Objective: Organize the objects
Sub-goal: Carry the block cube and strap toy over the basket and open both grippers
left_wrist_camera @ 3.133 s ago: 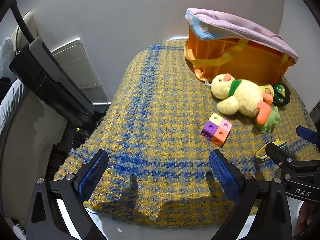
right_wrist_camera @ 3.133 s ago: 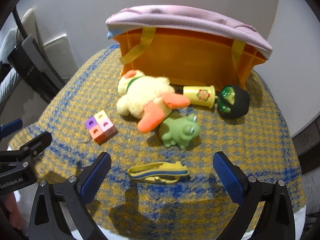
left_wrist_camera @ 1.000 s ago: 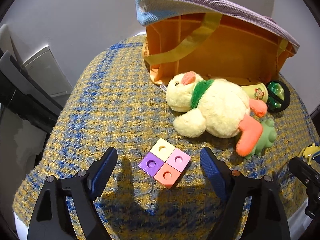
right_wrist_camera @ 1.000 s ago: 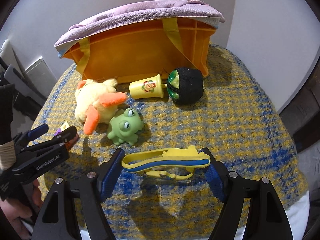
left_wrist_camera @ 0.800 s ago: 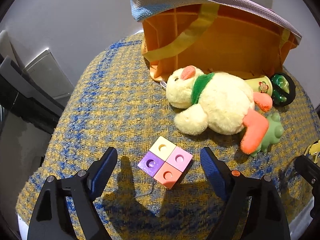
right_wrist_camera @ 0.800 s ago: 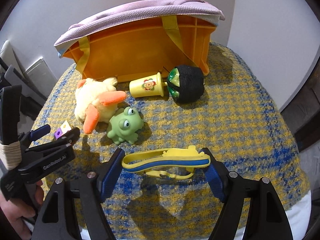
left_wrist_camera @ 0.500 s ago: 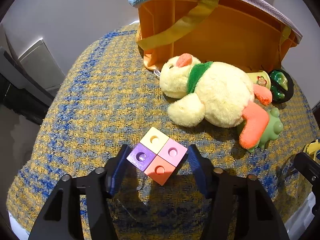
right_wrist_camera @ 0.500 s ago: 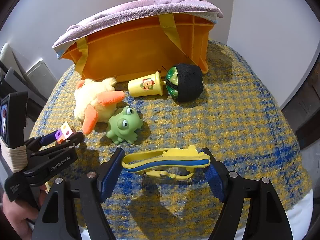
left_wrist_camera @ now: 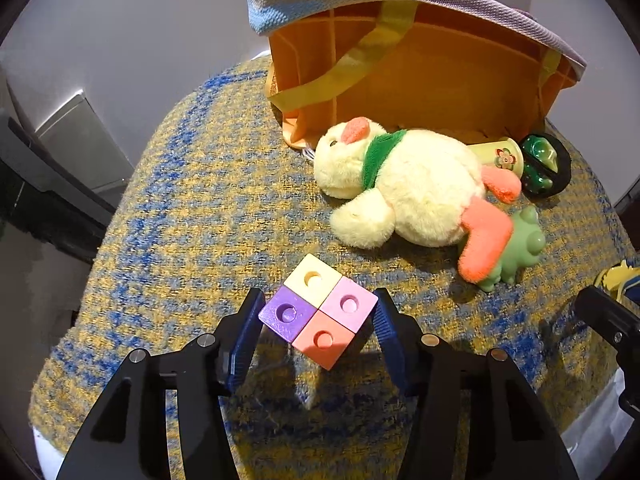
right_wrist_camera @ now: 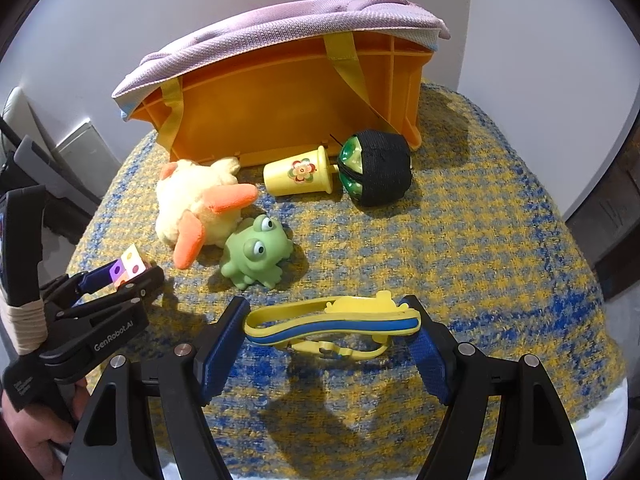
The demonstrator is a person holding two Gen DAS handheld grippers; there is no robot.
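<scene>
In the left wrist view, the left gripper (left_wrist_camera: 318, 320) clenches the four-colour block square (left_wrist_camera: 319, 315) between its blue pads, near the front edge of the yellow-and-blue woven tabletop (left_wrist_camera: 208, 208). Behind it lie the plush duck (left_wrist_camera: 412, 188) and the orange basket (left_wrist_camera: 420, 80) at the far edge.

In the right wrist view, the right gripper (right_wrist_camera: 332, 336) grasps the yellow-and-blue goggles (right_wrist_camera: 332, 322) by their ends, just above the front edge. The green frog (right_wrist_camera: 256, 254) sits just behind.
</scene>
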